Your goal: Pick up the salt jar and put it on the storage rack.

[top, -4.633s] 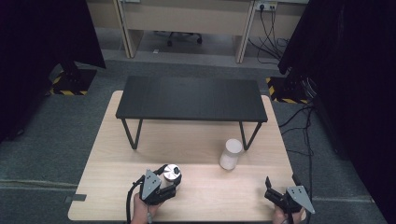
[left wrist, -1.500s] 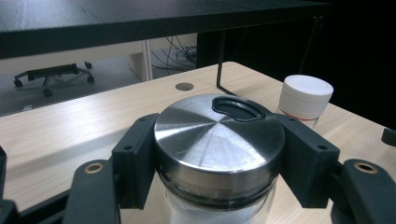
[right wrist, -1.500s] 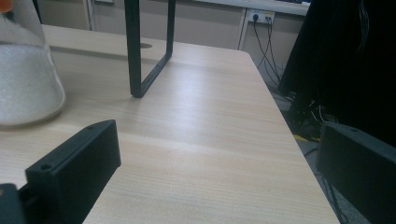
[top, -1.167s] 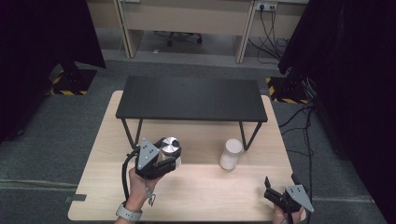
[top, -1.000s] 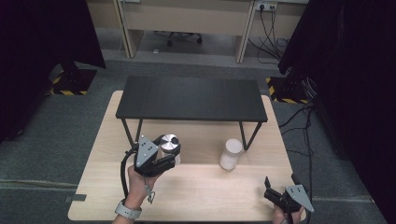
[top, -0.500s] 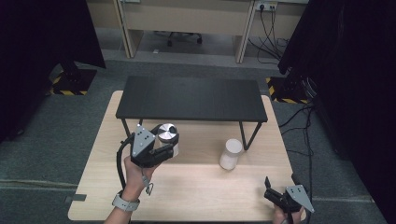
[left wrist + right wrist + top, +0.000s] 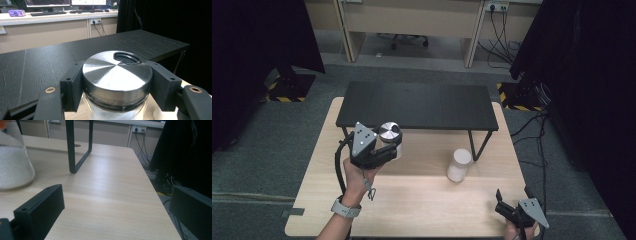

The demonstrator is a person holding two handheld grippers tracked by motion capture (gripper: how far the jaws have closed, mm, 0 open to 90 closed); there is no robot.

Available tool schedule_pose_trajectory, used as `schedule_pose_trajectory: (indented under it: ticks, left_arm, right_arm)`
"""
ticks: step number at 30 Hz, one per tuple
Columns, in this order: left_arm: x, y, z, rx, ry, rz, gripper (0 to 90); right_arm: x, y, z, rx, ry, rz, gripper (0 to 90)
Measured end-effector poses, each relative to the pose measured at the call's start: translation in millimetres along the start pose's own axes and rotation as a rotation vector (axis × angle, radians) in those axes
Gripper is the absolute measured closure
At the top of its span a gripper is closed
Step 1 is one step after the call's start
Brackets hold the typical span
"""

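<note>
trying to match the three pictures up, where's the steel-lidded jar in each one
High view: steel-lidded jar left of centre, held up by the left gripper.
Left gripper view: centre bottom, clamped between the fingers.
Right gripper view: not in it.
Shared landmark: the black bench, its leg.

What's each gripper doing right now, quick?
Left gripper: shut on the jar, fingers clamped at its metal lid.
Right gripper: open, holding nothing, low over the table.
</note>
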State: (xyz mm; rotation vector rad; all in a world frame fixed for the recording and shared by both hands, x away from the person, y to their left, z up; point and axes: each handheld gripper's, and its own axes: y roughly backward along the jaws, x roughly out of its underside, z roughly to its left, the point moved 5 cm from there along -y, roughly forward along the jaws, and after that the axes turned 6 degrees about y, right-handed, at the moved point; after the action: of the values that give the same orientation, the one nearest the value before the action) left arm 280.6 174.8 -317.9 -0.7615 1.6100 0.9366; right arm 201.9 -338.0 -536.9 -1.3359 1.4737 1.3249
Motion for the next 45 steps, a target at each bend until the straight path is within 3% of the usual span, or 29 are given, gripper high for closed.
schedule_pose_trajectory:
  ticks: [9,24,45]
  left_arm:
    - [-17.1,-5.7,1.8,0.011,0.009,-0.007,34.9]
    - [-41.8,-14.0,2.3,0.001,-0.020,-0.020,34.9]
    - [-60.7,-37.6,17.4,-0.027,-0.028,-0.028,34.9]
  right_arm:
    - [0.1,0.0,-0.3,0.005,-0.011,-0.001,0.2]
    - [-0.1,-0.2,-0.5,0.013,-0.026,0.000,0.2]
    - [-1.0,-1.2,0.3,0.024,-0.029,0.006,0.2]
